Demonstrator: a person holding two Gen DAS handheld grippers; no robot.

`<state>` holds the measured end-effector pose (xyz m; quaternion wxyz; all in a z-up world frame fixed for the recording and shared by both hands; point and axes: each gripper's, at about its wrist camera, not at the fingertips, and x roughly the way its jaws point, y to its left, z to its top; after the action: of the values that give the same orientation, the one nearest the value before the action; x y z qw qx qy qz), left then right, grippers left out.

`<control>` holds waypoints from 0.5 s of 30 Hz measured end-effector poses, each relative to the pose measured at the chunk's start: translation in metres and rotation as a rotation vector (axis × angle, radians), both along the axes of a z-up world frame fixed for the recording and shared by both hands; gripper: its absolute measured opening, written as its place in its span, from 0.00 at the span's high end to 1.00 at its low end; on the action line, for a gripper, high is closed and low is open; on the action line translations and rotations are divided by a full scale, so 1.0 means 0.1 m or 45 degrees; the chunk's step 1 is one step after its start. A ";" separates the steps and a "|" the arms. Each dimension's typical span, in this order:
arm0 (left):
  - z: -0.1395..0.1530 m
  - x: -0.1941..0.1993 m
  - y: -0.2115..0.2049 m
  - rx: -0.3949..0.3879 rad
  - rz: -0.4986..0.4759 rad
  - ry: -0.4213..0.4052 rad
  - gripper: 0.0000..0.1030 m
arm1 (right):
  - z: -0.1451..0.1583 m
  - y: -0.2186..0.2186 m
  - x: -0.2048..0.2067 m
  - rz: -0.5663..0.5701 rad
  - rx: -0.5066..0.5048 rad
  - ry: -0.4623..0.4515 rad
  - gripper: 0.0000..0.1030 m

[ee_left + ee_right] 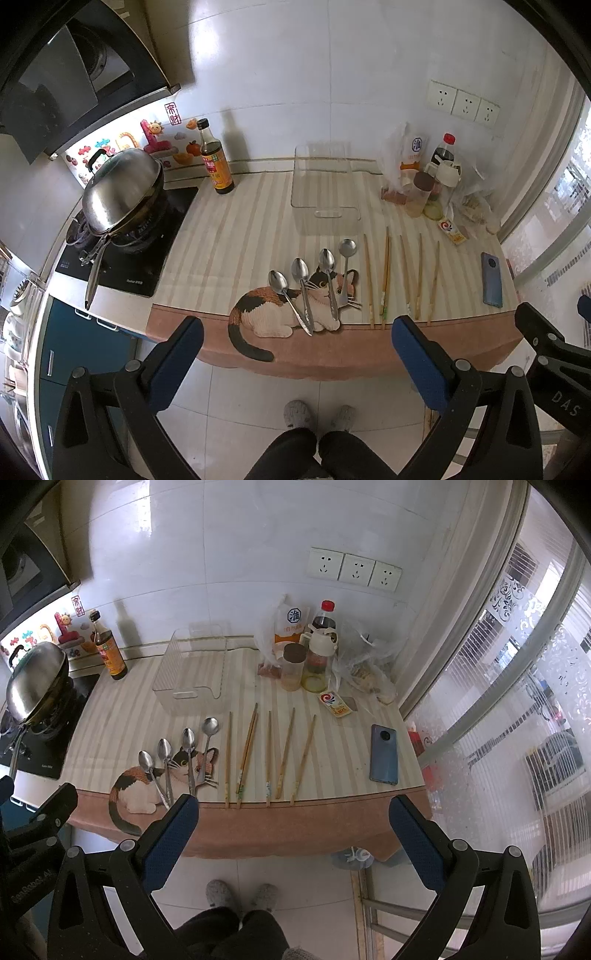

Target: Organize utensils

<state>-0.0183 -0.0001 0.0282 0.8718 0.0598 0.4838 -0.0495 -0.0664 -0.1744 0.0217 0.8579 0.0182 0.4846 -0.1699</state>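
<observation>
Both tools hang short of the worktop (332,827), clear of everything: the left tool (295,354) is spread wide and empty, and the right tool (293,830) is just as wide and empty. Four spoons (177,760) lie side by side on the cat picture, chopsticks (266,753) lined up to their right, and a clear tray (192,668) sits behind them, nearer the wall.
</observation>
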 end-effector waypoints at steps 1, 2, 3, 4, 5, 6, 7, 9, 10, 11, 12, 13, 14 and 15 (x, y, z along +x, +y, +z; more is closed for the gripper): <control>-0.02 0.00 0.00 0.004 -0.001 -0.001 0.00 | 0.00 0.00 0.00 0.001 -0.001 0.000 0.00; -0.01 0.00 0.00 0.002 -0.001 -0.001 0.00 | 0.00 0.00 0.00 0.000 -0.001 -0.002 0.00; -0.02 0.00 0.00 0.001 -0.001 -0.002 0.00 | 0.01 0.01 -0.01 0.000 -0.001 -0.005 0.00; -0.01 0.00 -0.01 0.002 -0.001 -0.004 0.00 | 0.02 0.01 -0.01 0.001 -0.001 -0.005 0.00; 0.00 0.00 -0.01 0.001 -0.001 -0.005 0.00 | 0.03 0.02 -0.01 0.001 -0.001 -0.007 0.00; -0.01 0.00 -0.01 0.001 -0.002 -0.004 0.00 | 0.04 0.01 -0.01 0.002 0.000 -0.010 0.00; -0.01 0.00 -0.02 0.002 -0.003 -0.006 0.00 | 0.05 0.02 -0.02 0.003 0.001 -0.011 0.00; 0.01 0.00 -0.03 0.002 -0.003 -0.008 0.00 | 0.06 0.02 -0.01 0.002 0.001 -0.012 0.00; 0.01 0.00 -0.04 0.001 -0.003 -0.009 0.00 | 0.06 0.01 -0.02 0.004 0.003 -0.012 0.00; 0.01 0.00 -0.04 0.003 -0.002 -0.009 0.00 | 0.07 0.02 -0.02 0.005 0.003 -0.014 0.00; 0.01 -0.01 -0.03 0.002 -0.003 -0.009 0.00 | 0.06 0.02 -0.02 0.002 0.000 -0.014 0.00; 0.01 -0.01 -0.03 0.002 -0.003 -0.010 0.00 | 0.06 0.02 -0.02 0.001 -0.001 -0.015 0.00; 0.01 0.00 -0.04 0.003 -0.003 -0.012 0.00 | 0.07 0.03 -0.01 0.002 0.002 -0.015 0.00; 0.01 0.00 -0.03 0.003 -0.002 -0.012 0.00 | 0.06 0.02 -0.02 0.002 0.001 -0.015 0.00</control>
<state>-0.0186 -0.0036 0.0295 0.8739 0.0617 0.4796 -0.0494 -0.0684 -0.1721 0.0281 0.8609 0.0194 0.4795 -0.1689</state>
